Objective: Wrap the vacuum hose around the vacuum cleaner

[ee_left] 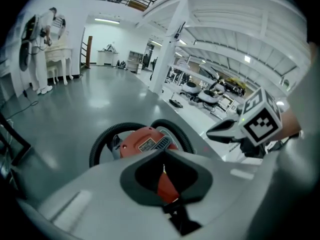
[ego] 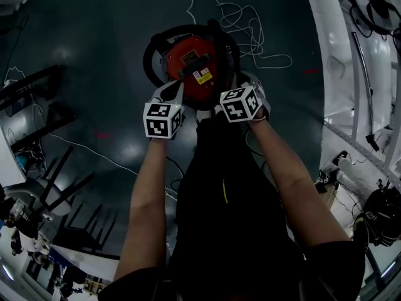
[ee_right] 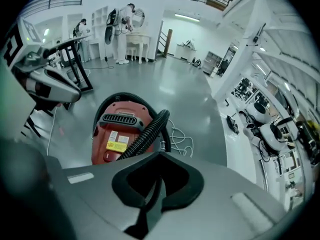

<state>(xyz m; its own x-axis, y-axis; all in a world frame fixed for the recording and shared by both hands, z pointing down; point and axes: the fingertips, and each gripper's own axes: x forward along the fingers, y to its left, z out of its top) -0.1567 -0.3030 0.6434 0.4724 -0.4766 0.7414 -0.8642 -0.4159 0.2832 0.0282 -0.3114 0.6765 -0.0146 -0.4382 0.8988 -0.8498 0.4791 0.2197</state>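
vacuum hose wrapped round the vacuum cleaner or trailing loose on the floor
Wrapped: the black vacuum hose curves around the red vacuum cleaner and lies close against its body.

The head view is being rendered dim; ceiling lights (ee_left: 107, 20) are being mirrored as glare on the floor (ee_left: 85, 101), edges being warped.

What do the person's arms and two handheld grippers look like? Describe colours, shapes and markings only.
The left gripper and right gripper each have a light grey shell with dark parts, tapering to a point. Each carries a white cube printed with black square markers: the left cube and the right cube. No cables show on them. The person wears dark clothing with short sleeves, and the forearms are bare.
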